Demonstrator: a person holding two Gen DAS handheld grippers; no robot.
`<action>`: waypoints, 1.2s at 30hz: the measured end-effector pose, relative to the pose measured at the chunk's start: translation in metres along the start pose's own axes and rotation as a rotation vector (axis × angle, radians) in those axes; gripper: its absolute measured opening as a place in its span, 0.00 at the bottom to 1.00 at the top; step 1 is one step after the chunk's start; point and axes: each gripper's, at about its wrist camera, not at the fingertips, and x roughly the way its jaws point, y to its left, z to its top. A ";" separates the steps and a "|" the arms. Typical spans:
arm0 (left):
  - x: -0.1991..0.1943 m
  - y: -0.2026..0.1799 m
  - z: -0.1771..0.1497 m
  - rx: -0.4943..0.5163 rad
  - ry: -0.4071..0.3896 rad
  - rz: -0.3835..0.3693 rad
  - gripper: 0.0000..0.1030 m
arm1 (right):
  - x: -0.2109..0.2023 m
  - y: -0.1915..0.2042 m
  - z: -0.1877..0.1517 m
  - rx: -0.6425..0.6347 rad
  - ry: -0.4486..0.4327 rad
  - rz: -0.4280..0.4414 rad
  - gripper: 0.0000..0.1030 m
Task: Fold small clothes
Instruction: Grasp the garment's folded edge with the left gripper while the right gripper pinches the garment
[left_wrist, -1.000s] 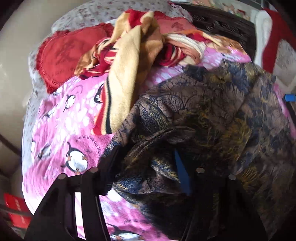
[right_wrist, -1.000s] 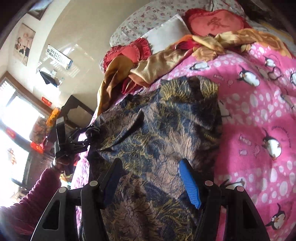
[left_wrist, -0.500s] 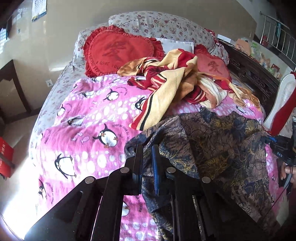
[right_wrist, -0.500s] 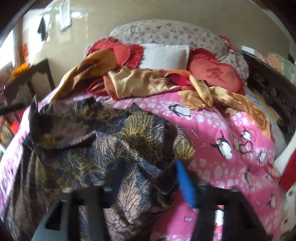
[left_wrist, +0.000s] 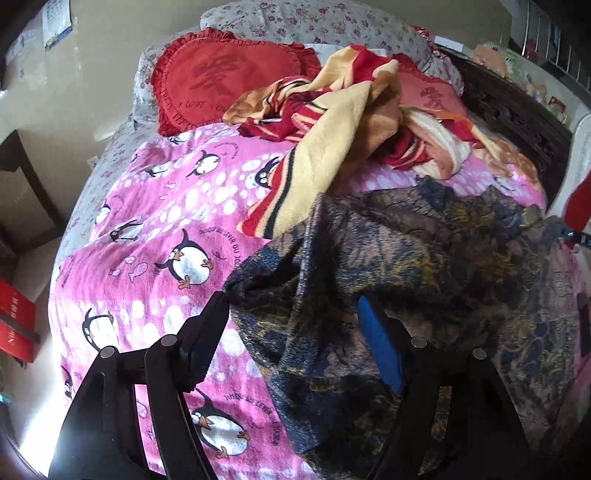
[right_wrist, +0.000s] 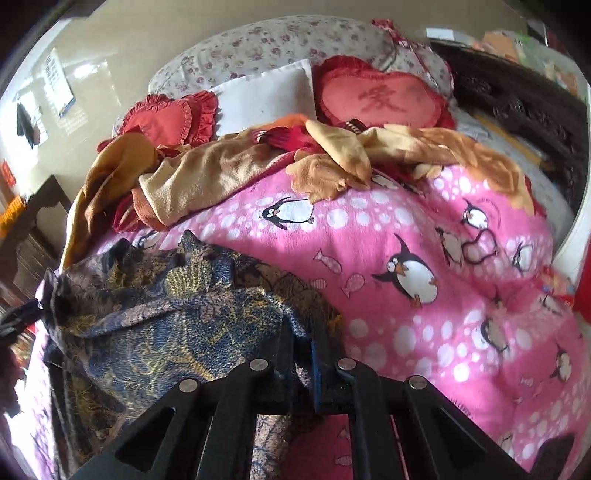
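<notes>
Dark patterned garment (left_wrist: 424, 266) crumpled on pink penguin blanket (left_wrist: 155, 229), left gripper (left_wrist: 291, 321) fingers spreading over its folds, right gripper (right_wrist: 301, 343) fingers pinching its edge.

A bed (left_wrist: 92, 192) filled most of both views, spread with a pink penguin-print blanket (left_wrist: 155, 229). At its head lay a floral pillow (right_wrist: 280, 44), a white pillow (right_wrist: 269, 96) and red heart-shaped cushions (left_wrist: 221, 81). A dark carved wooden headboard (right_wrist: 517, 107) ran along the right side. The wall (left_wrist: 103, 74) behind was glossy beige, with a calendar (left_wrist: 57, 27) hanging on it. Dark wooden furniture (left_wrist: 22, 192) stood at left, and bright daylight washed over the bed's lower left edge.
</notes>
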 end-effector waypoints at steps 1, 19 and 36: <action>0.005 -0.001 0.000 0.006 0.002 0.006 0.70 | -0.008 -0.004 -0.002 0.027 -0.020 0.019 0.16; -0.029 -0.004 -0.009 -0.083 0.012 -0.122 0.06 | 0.003 -0.034 0.002 0.245 -0.045 0.107 0.06; 0.007 -0.030 -0.010 -0.032 0.018 -0.002 0.51 | -0.037 -0.047 -0.050 0.234 -0.017 0.044 0.46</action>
